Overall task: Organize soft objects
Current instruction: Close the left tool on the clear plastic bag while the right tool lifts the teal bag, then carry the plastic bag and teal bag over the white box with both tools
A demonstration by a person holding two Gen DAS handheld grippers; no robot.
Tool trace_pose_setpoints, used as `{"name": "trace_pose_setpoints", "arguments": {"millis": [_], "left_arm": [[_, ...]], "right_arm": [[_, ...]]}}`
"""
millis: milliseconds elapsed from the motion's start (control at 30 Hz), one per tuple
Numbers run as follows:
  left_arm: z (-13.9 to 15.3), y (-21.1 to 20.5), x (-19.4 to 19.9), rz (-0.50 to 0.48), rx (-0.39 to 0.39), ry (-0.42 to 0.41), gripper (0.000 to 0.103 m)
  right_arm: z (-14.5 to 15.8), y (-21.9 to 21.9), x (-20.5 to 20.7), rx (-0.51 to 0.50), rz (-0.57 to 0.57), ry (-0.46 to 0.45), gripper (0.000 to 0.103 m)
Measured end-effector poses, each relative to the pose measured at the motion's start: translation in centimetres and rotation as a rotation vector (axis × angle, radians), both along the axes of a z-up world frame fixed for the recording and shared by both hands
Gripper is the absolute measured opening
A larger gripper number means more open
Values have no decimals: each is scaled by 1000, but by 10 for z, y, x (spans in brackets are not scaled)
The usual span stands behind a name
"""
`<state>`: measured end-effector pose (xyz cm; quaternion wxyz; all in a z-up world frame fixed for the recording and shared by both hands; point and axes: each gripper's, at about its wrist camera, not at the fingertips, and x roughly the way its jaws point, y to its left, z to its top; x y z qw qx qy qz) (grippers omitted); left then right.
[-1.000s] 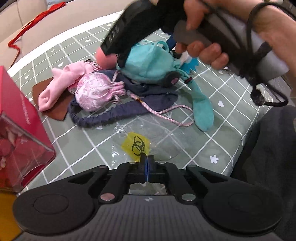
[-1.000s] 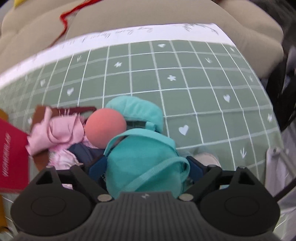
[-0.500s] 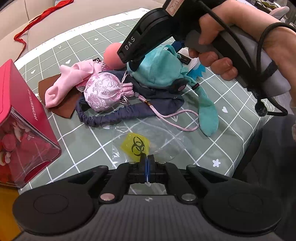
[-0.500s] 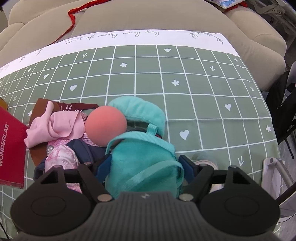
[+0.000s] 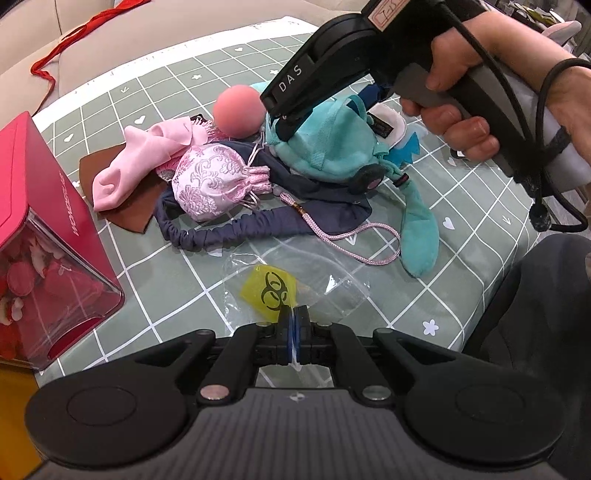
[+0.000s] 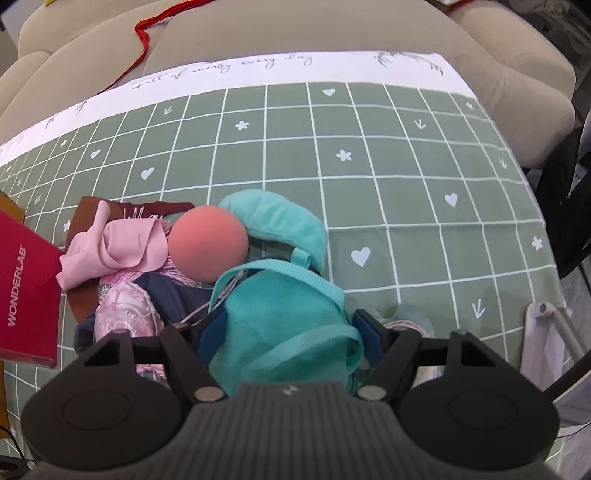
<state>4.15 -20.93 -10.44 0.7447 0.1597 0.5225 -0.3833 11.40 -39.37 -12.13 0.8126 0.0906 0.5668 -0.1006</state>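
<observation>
A teal plush backpack point(image 6: 280, 332) tops a pile of soft things on the green checked tablecloth point(image 6: 369, 166). My right gripper point(image 6: 291, 332) points down over it. Its jaws are closing, and both blue pads point(image 6: 216, 326) press the plush's sides. In the left wrist view the right gripper point(image 5: 328, 110) and the hand holding it come in from the upper right. My left gripper point(image 5: 294, 332) is shut on the near edge of a clear plastic bag point(image 5: 314, 273) with a yellow biohazard label, which lies flat in front of the pile.
Beside the plush lie a pink foam ball point(image 5: 238, 110), a pink cloth point(image 5: 140, 155), a pink brocade pouch point(image 5: 210, 184), a navy elastic band point(image 5: 236, 229) and a brown patch point(image 5: 129, 214). A red box point(image 5: 40, 206) stands at left. A beige sofa point(image 6: 332, 33) lies beyond the table.
The right gripper's jaws have narrowed onto the teal plush backpack. The left gripper stays shut on the clear bag in the same spot.
</observation>
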Motion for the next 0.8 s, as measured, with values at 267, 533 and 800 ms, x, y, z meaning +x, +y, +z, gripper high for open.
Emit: {"name": "trace_pose_setpoints", "arguments": {"millis": [267,533,800], "left_arm": [[3,2,-1,6,-12,1,2],[2,0,-3,6,-16,14,3],[12,8,-4,18,-60,23,4]], "right_arm": [[9,-10,-9,31,-36,-9,36],[26,-14,-23,41,-45,-27,18],[50,-15,-30,53,-108,-91,14]]}}
